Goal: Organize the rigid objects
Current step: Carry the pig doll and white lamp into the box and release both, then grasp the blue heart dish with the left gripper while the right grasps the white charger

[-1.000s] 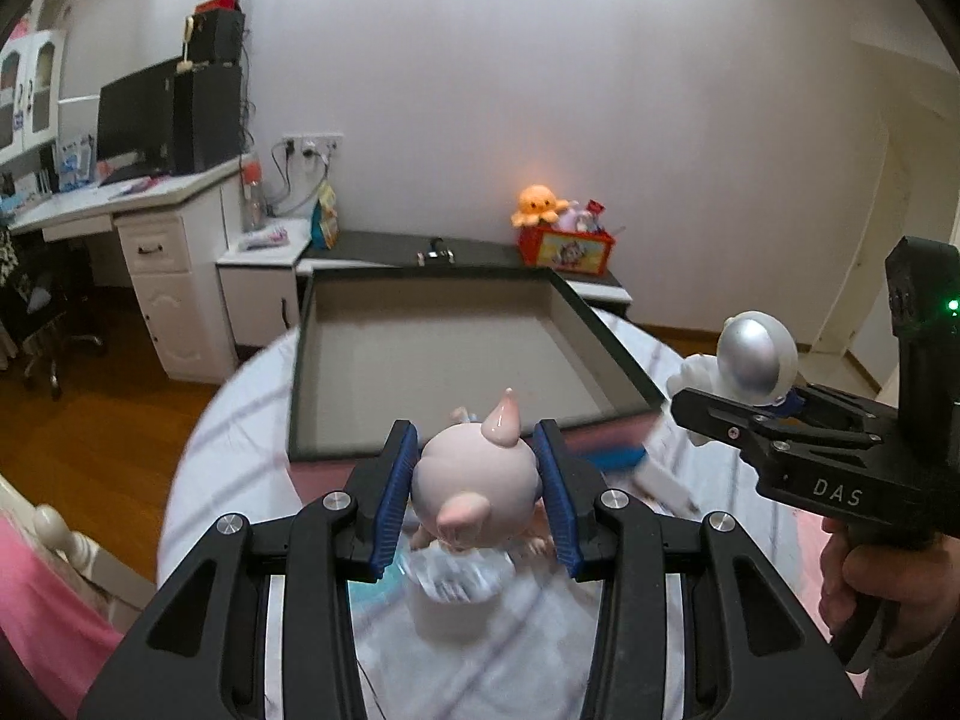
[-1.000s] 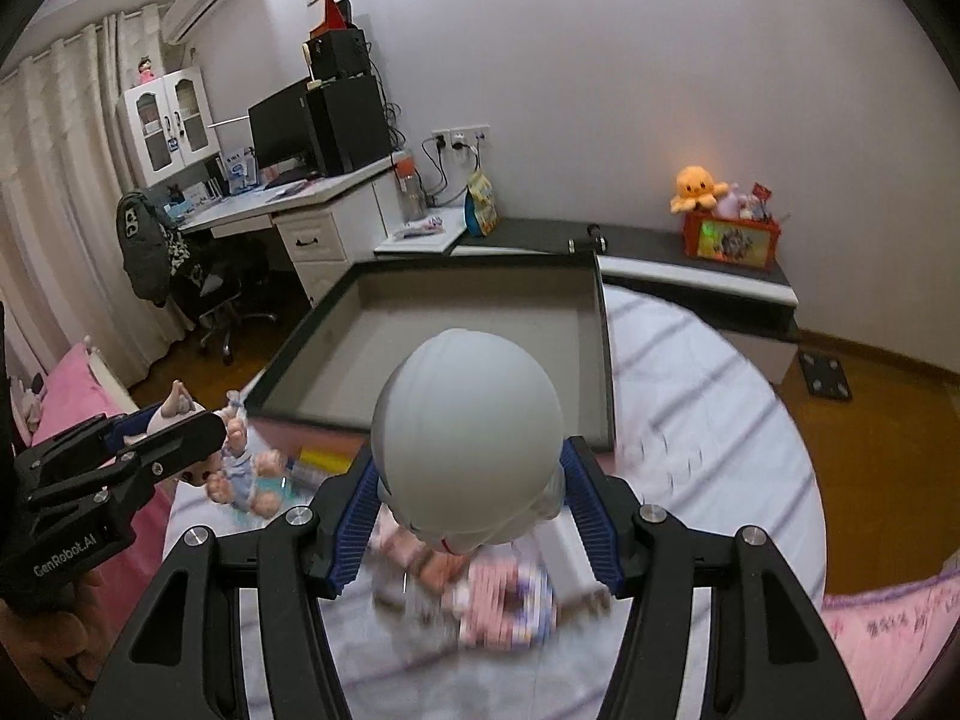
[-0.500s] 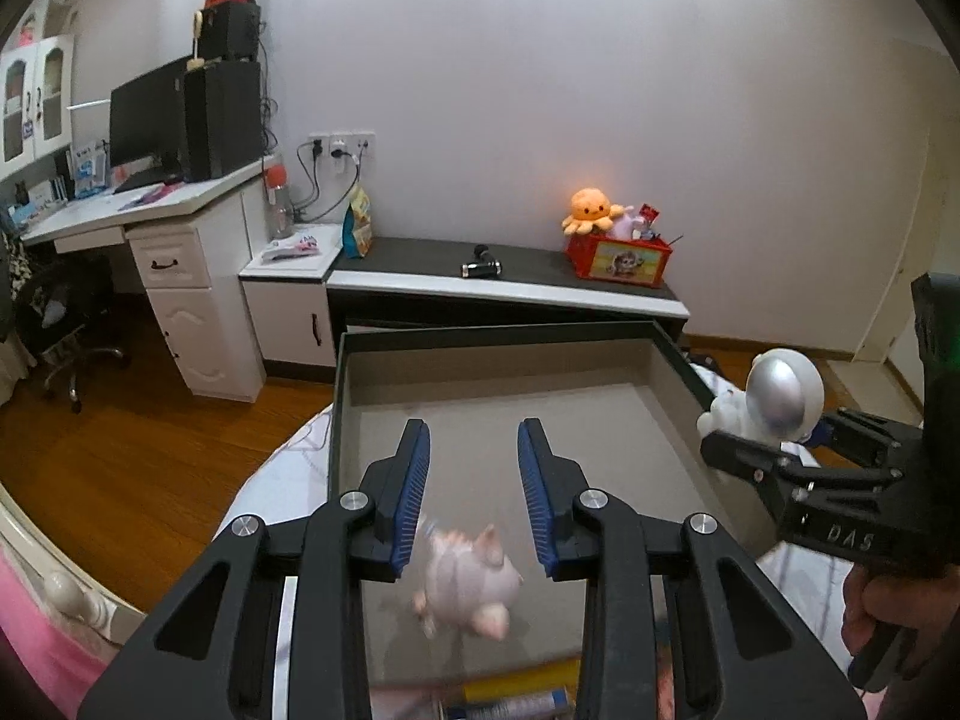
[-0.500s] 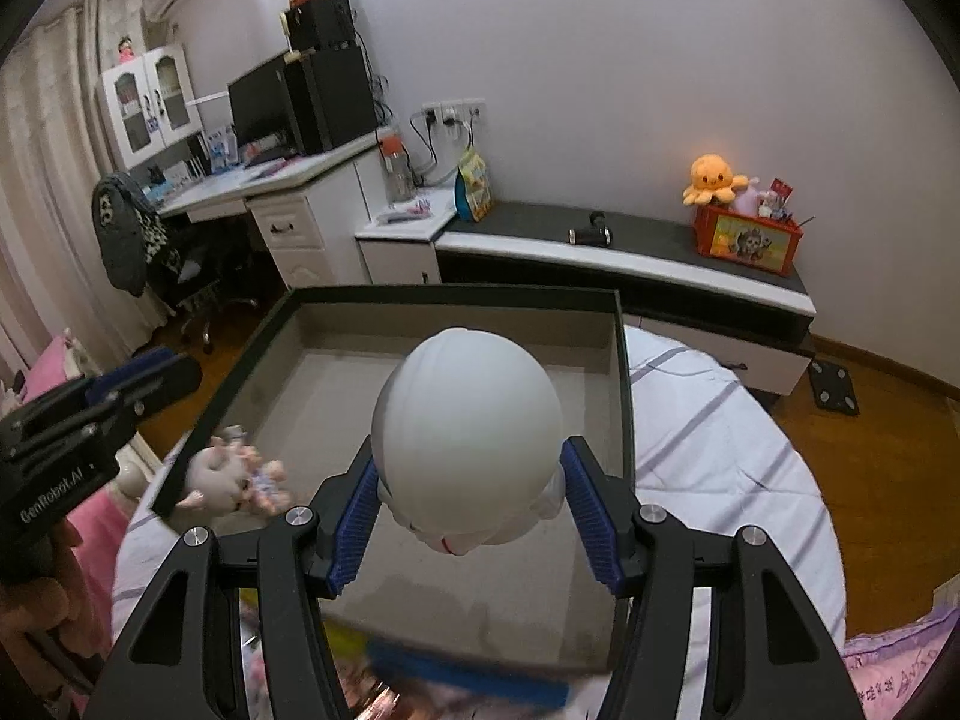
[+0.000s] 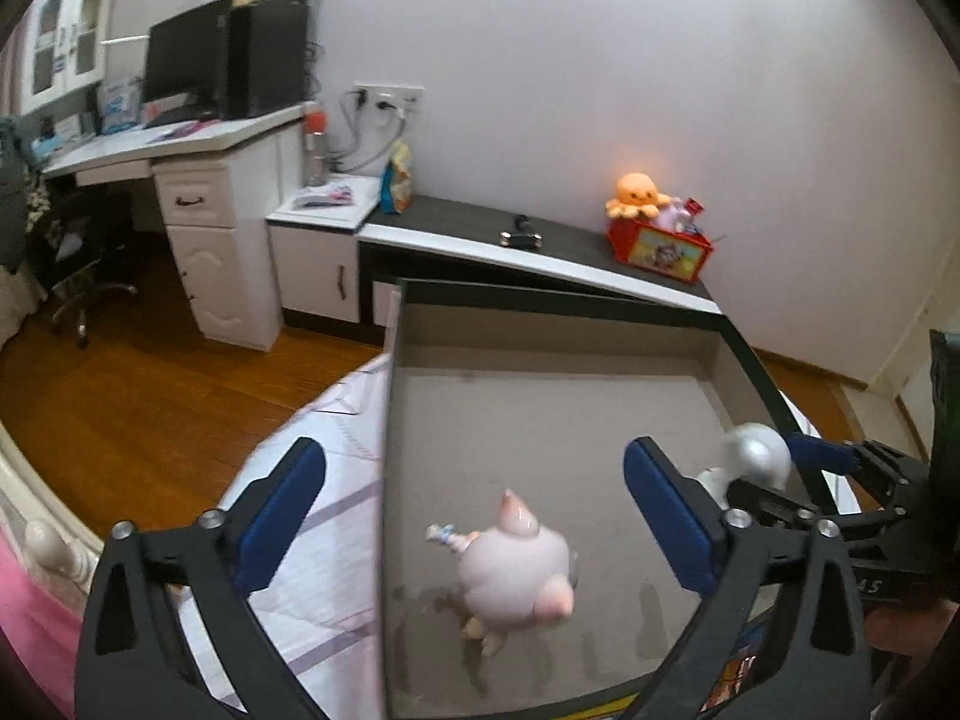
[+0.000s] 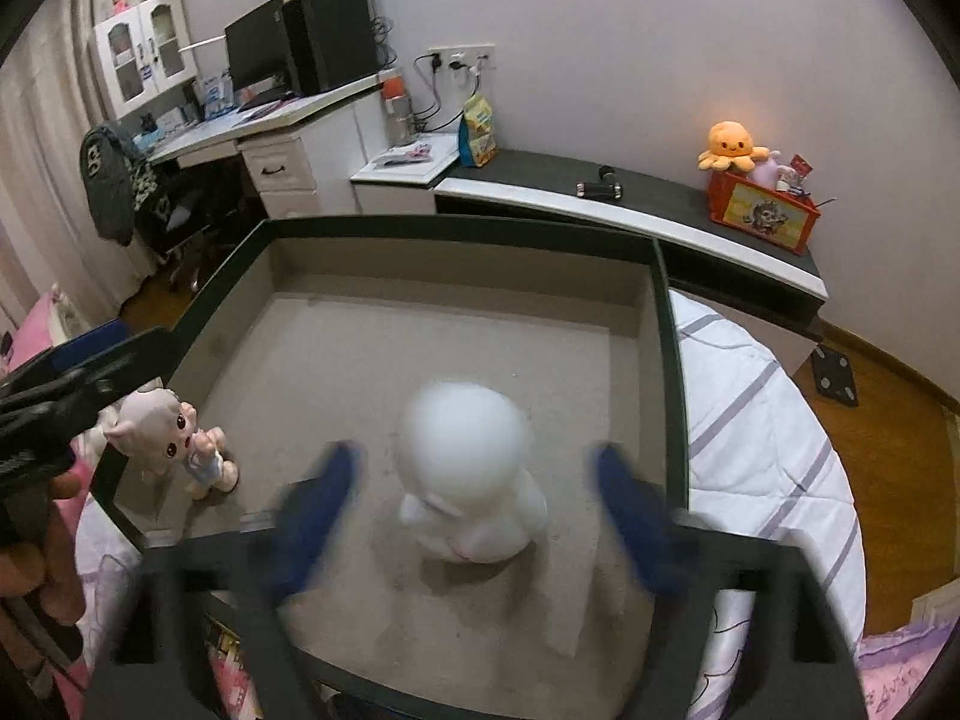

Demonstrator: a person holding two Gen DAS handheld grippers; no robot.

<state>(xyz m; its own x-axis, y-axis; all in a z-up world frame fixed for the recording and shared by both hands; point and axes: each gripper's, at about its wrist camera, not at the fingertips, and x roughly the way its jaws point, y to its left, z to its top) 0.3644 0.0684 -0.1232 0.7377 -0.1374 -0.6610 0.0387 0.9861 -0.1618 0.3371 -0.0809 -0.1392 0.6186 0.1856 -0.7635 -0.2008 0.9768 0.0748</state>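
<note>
Almost no writing can be read here. On the body of the right gripper (image 5: 714, 474), seen from the left wrist camera, only a few pale characters show, too cut off to read. The red box (image 6: 762, 213) on the low cabinet (image 6: 600, 204) has a cartoon picture on its side, and its label is too small to tell.

The main container is the large dark tray (image 6: 666, 324) with a grey floor, which lies on the striped cloth (image 6: 750, 420). In its left part stands the pink pig figure (image 6: 171, 441), upright. The left gripper (image 5: 474, 516) is above it, and its jaws are opening, wide apart, with the pads clear of the pig. Further right in the tray stands the white astronaut figure (image 6: 468, 468), also upright. The right gripper's jaws are opening too; the astronaut is between the blurred blue pads (image 6: 630, 516) but not touched by them.

The red box holds an orange octopus plush (image 6: 729, 147) and other small toys.
</note>
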